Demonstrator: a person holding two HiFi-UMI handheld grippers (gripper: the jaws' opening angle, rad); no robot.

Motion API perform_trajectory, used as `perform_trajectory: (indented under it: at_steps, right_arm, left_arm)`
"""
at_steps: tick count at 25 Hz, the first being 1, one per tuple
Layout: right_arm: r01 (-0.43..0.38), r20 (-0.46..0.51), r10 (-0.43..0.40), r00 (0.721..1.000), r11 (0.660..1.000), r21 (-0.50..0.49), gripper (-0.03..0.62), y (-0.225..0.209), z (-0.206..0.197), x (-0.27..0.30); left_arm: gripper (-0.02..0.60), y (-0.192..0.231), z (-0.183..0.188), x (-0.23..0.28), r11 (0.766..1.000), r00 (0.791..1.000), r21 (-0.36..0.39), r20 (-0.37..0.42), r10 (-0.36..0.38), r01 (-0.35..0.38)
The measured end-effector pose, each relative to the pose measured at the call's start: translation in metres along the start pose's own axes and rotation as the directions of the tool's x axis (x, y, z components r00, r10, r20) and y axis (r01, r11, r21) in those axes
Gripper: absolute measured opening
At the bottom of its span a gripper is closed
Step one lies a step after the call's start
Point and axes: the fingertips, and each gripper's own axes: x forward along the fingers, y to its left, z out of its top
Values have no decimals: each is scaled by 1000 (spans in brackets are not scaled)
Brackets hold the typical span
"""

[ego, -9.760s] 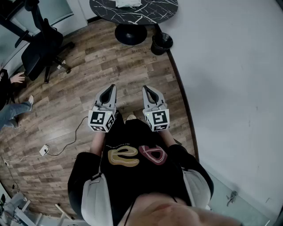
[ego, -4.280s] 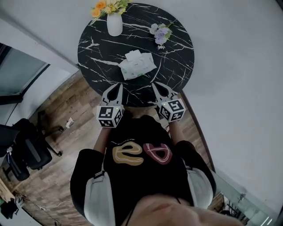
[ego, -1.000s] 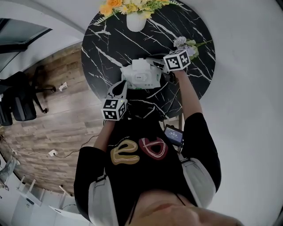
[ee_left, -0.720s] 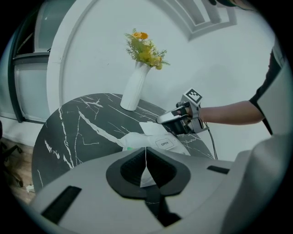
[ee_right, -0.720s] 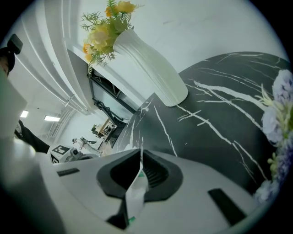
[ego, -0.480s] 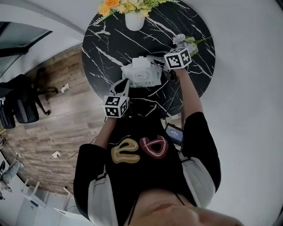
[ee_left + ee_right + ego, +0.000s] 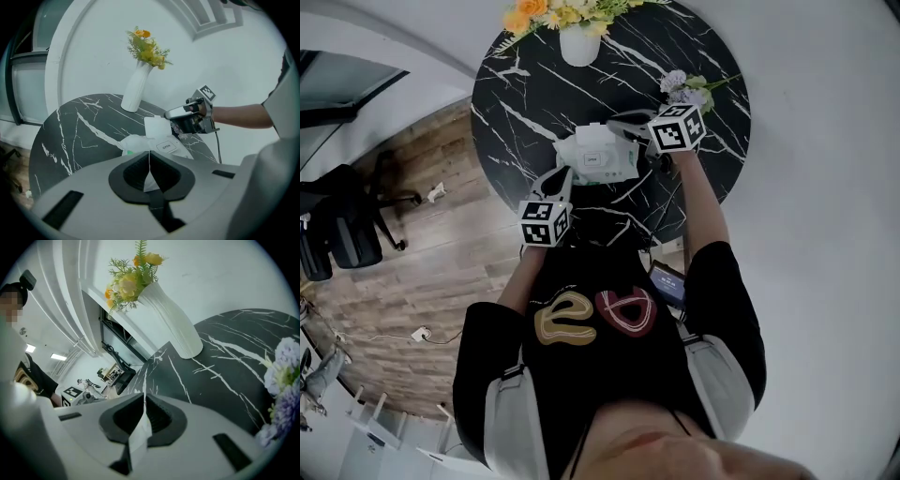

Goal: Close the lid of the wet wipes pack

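Observation:
A white wet wipes pack (image 7: 598, 164) (image 7: 140, 143) lies in the middle of the round black marble table (image 7: 525, 84). Its white lid (image 7: 156, 126) stands up at the far end, above an "OPEN" label (image 7: 165, 146). My left gripper (image 7: 564, 175) (image 7: 149, 155) is shut on the pack's near edge, with white wrapper pinched between the jaws. My right gripper (image 7: 621, 125) (image 7: 142, 398) reaches in from the right and is shut on the raised lid (image 7: 139, 430); it also shows in the left gripper view as the right gripper (image 7: 174, 114).
A white vase of yellow and orange flowers (image 7: 578, 42) (image 7: 135, 89) (image 7: 174, 326) stands at the table's far edge. A purple flower sprig (image 7: 680, 86) (image 7: 282, 380) lies just right of my right gripper. An office chair (image 7: 342, 234) stands on the wooden floor at left.
In the older frames the person walked up to the table. Over the last second both grippers stay on the pack; the right one has shifted only slightly.

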Motion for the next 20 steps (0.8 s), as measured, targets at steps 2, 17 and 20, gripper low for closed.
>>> perform_trajectory:
  at_steps: [2,17,20]
  right_arm:
    - [-1,4,1,1000,1000,-1,25,3,0,-1]
    - [17,35,-16,999,999,-27,28,27,-7,-10]
    - [26,43,-25,999,999,-29,29,30,-10,-11]
  left_arm:
    - [18,0,1,0,1000,1000,5,2,-3,3]
    - [18,2,10,-2,1000,1000,18,14,-20,19]
    - [18,4,12,-3,1000,1000,17,21,-21,21]
